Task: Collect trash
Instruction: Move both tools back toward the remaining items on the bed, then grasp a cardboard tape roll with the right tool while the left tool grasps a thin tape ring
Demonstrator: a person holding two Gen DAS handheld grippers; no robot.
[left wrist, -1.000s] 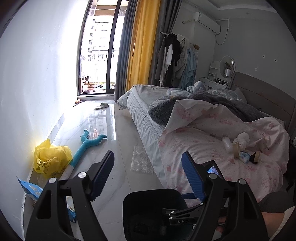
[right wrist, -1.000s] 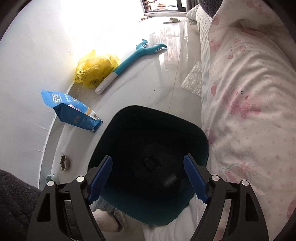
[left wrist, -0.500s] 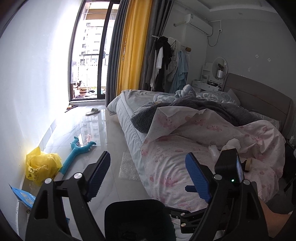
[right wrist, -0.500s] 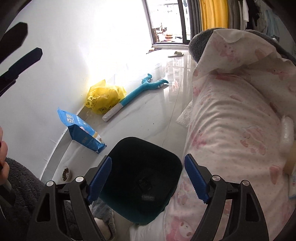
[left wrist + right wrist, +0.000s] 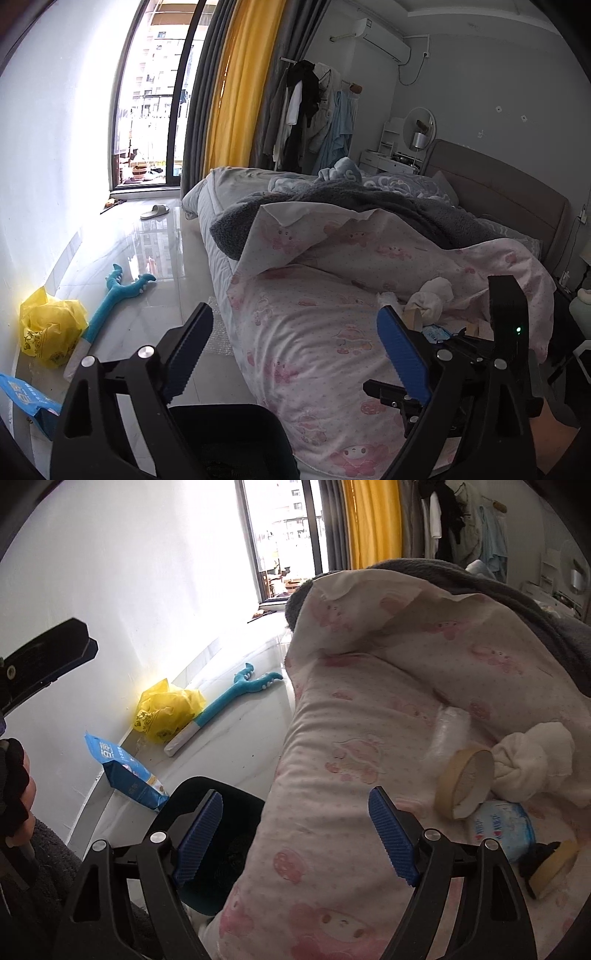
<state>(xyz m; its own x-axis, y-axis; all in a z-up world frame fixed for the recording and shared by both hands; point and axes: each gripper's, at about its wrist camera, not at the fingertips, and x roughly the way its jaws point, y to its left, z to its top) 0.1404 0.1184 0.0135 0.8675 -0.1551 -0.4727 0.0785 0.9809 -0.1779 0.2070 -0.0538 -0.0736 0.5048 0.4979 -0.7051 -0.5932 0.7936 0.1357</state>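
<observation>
Left gripper (image 5: 293,349) jaws wide, just been opening further, nothing between them; right gripper (image 5: 295,829) also wide and empty over the pink bedspread (image 5: 354,746). Trash on the bed at 2–3 o'clock of the right gripper: tape roll (image 5: 466,782), white wad (image 5: 532,764), blue-white packet (image 5: 504,825), clear wrap (image 5: 448,727). Dark bin (image 5: 236,812) on the floor at 7 o'clock. Yellow bag (image 5: 166,710) and blue pouch (image 5: 123,775) by the wall at 10 o'clock.

Both wrist cameras look forward and down from the bed's foot, sharing the pink patterned quilt (image 5: 314,332) (image 5: 351,738) and yellow plastic bag (image 5: 48,328) (image 5: 166,709); the right sits nearer the quilt.
</observation>
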